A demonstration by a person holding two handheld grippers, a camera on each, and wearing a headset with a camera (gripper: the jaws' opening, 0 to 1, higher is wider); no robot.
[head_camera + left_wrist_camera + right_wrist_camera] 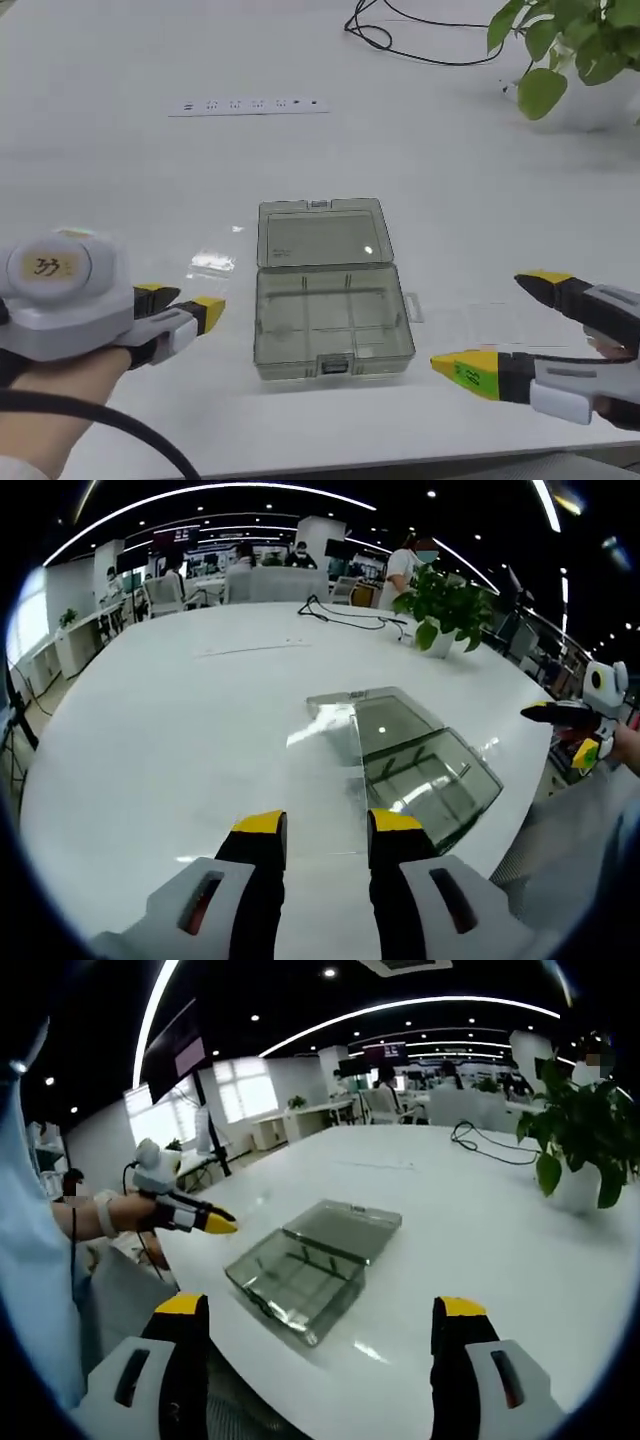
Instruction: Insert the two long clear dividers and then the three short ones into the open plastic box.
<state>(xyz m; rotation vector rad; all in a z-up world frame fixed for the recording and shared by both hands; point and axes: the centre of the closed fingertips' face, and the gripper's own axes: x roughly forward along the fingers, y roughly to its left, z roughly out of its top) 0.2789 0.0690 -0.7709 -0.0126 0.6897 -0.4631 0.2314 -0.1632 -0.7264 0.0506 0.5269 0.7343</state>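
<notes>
White table (120,180) carries everything. At centre sits the smoky plastic box (290,368), open, with its lid (320,235) laid flat on the far side. Its long side runs left to right in the head view. (Obs.)

Anything seated in it? (Chk.)

Faint lines cross the base. I cannot tell dividers from moulded ribs. (Obs.)

Grippers? (Chk.)

Entry one: right gripper (478,322), to the right of the box, jaws spread wide, nothing between them. Entry two: left gripper (188,300), off the box's front left corner, jaws parted by a narrow gap. I see nothing pinched. (Obs.)

And the clear dividers (325,770)? (Chk.)

On the table just left of the box, beside the lid, showing mostly as glare in the head view. In the left gripper view they lie straight ahead of the jaws. Their long axis runs away along the gripper's own line, toward the lid's near corner. How many there are, and whether long or short, I cannot tell: too transparent. (Obs.)

Which hand, then? (Chk.)

Judgement: the left, being much nearer; the right has the box in between. With the long axis in line with the jaws, the gripper likely needs turning, to pinch across the thin edge instead of meeting it end-on. (Obs.)
</notes>
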